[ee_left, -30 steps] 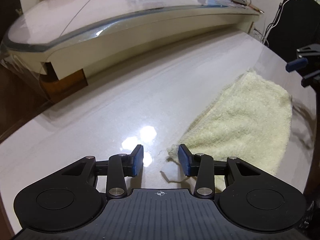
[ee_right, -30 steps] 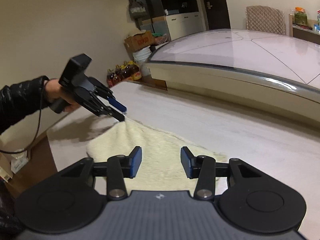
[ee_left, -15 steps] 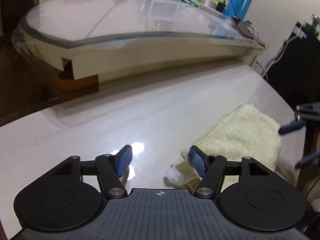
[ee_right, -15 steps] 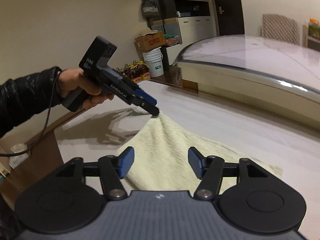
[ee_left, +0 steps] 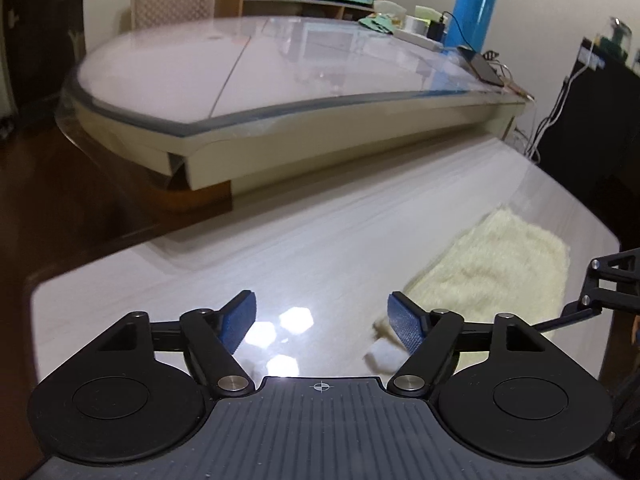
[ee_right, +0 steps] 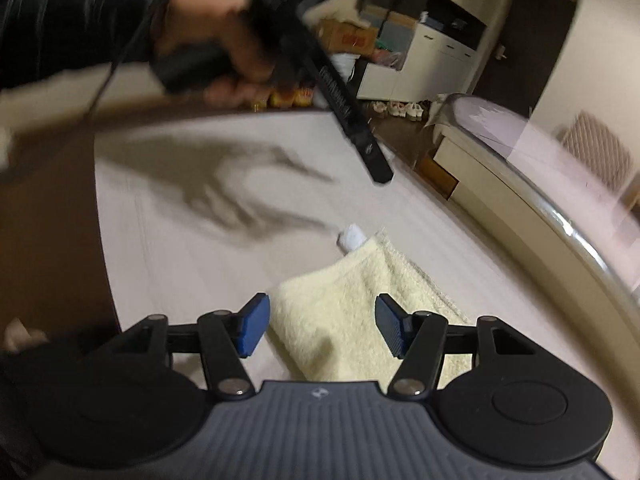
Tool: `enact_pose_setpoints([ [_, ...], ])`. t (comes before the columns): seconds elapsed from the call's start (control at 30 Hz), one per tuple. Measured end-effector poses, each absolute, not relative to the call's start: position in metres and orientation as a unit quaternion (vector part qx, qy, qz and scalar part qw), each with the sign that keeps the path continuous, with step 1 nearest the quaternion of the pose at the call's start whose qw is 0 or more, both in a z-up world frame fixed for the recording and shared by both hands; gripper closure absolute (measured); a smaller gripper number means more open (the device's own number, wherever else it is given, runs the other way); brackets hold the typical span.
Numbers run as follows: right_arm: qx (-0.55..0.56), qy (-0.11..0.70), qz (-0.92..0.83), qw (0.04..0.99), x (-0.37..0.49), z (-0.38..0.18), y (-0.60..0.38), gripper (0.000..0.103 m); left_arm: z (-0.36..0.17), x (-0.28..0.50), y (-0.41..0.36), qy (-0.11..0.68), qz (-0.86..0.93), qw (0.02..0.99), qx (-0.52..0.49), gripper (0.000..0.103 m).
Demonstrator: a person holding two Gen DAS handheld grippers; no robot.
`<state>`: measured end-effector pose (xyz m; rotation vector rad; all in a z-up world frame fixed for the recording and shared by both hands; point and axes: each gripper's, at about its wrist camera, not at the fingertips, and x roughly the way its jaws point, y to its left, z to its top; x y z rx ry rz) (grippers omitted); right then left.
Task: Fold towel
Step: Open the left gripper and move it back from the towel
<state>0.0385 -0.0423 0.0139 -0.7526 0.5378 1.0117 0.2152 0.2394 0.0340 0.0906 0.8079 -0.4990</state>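
1. Towel (ee_right: 352, 320): pale yellow terry, lying flat on the white table (ee_right: 168, 248), already doubled over, w/ a second layer edge showing along its 3 o'clock side in the right wrist view. In the left wrist view it sits at about 4 o'clock, near the table's edge.
2. Small white tag (ee_right: 351, 238) sticks out at the towel's far corner, roughly 12 o'clock from the right gripper (ee_right: 320, 330). No print legible on it.
3. Left gripper (ee_left: 322, 318): jaws wide and opening, nothing between them but bare table; towel corner lies just beside the right-hand pad. It hangs above the table, apart from the cloth.
4. Right gripper: jaws at mid width and closing. Towel lies below and between the pads, but pads don't look pressed on it, so no grip yet.
5. Step, as I judge it: one fold down and released; hands are setting up for the next fold.
6. Next move prob. calls for each gripper to pinch a corner on the same short edge, taking both layers, then carry them across together so the edges line up. Risk: catching only the top layer and undoing the fold.
7. Writing: white lettering runs along the left gripper's body in the right wrist view, too blurred to read. Cardboard box (ee_right: 352, 38) in the bkgd has red print, also unreadable.
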Motion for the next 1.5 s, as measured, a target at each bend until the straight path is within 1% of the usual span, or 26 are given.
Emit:
enact_pose_setpoints([
  [0.1,-0.387,0.232,0.456,0.767,0.024,0.006,-0.027,0.051,0.034,0.205,0.233,0.380,-0.233,0.891,0.082,0.023],
  [0.17,-0.412,0.218,0.445,0.764,0.015,-0.001,-0.019,0.052,0.031,0.200,0.229,0.381,-0.232,0.889,0.106,0.023],
  [0.2,-0.425,0.215,0.442,0.760,0.012,-0.005,-0.015,0.052,0.030,0.198,0.227,0.386,-0.233,0.885,0.114,0.020],
  [0.23,-0.430,0.213,0.439,0.759,0.010,-0.007,-0.013,0.052,0.029,0.196,0.227,0.387,-0.232,0.884,0.119,0.016],
  [0.33,-0.456,0.205,0.422,0.756,0.004,-0.015,-0.001,0.053,0.027,0.194,0.225,0.397,-0.225,0.881,0.126,0.010],
  [0.57,-0.476,0.189,0.385,0.768,0.006,-0.023,0.019,0.052,0.025,0.190,0.223,0.410,-0.215,0.877,0.130,0.010],
  [0.67,-0.483,0.182,0.372,0.771,0.004,-0.026,0.023,0.055,0.025,0.187,0.222,0.409,-0.211,0.878,0.133,0.009],
  [0.73,-0.489,0.179,0.370,0.770,0.003,-0.028,0.025,0.065,0.025,0.184,0.221,0.409,-0.212,0.878,0.134,0.008],
  [0.8,-0.496,0.174,0.368,0.767,0.000,-0.031,0.026,0.068,0.026,0.181,0.221,0.409,-0.213,0.877,0.135,0.008],
  [0.9,-0.508,0.166,0.364,0.763,-0.003,-0.036,0.030,0.077,0.026,0.176,0.221,0.408,-0.213,0.877,0.135,0.008],
  [1.0,-0.510,0.169,0.366,0.760,-0.001,-0.040,0.034,0.093,0.026,0.172,0.222,0.406,-0.209,0.878,0.140,0.008],
  [1.17,-0.483,0.175,0.386,0.767,0.008,-0.035,0.027,0.096,0.029,0.160,0.223,0.391,-0.208,0.883,0.157,0.008],
  [1.33,-0.413,0.206,0.457,0.760,0.007,-0.006,-0.002,0.096,0.030,0.138,0.220,0.347,-0.233,0.883,0.214,0.008],
  [1.43,-0.364,0.226,0.491,0.759,0.010,0.008,-0.022,0.096,0.031,0.114,0.212,0.302,-0.303,0.868,0.252,0.008],
  [1.5,-0.314,0.242,0.513,0.761,0.020,0.023,-0.040,0.096,0.028,0.094,0.202,0.269,-0.359,0.842,0.300,0.008],
])
